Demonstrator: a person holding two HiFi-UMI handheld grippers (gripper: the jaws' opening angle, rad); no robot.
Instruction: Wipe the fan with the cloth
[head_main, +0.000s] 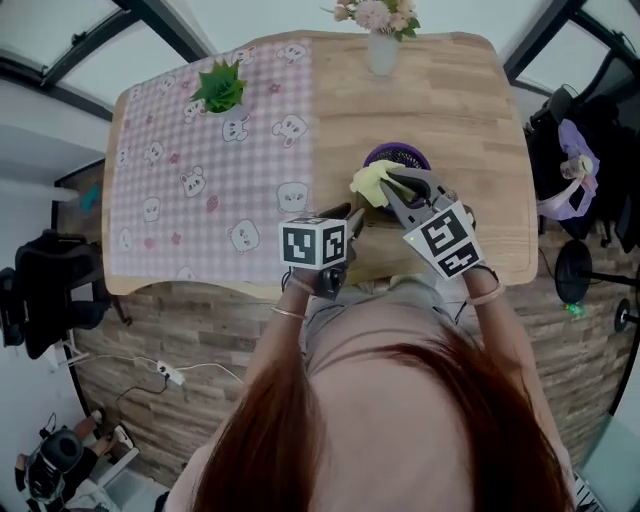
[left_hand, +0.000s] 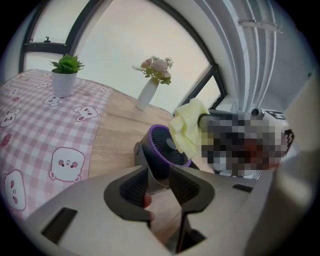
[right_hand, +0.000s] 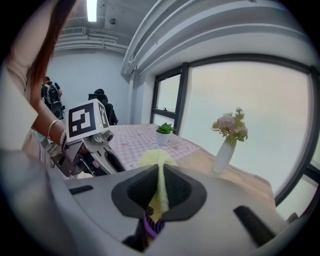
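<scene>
Yellow cloth (left_hand: 187, 126) clamped in R gripper (right_hand: 160, 189) part-hides fan (left_hand: 164, 150); L gripper (left_hand: 159, 183) released.

Bright, even daylight from washed-out windows (right_hand: 260, 90); strong fisheye curvature, dark vignetted corners, near foreground soft.

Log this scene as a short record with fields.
Table: wood, pink checked tablecloth on its left half
Fan: small, purple, on bare wood
Cloth: yellow, draped against the fan's rim
Right gripper: shut on cloth
Left gripper: open, jaws at the fan's base
Far side: potted plant, vase of flowers
</scene>
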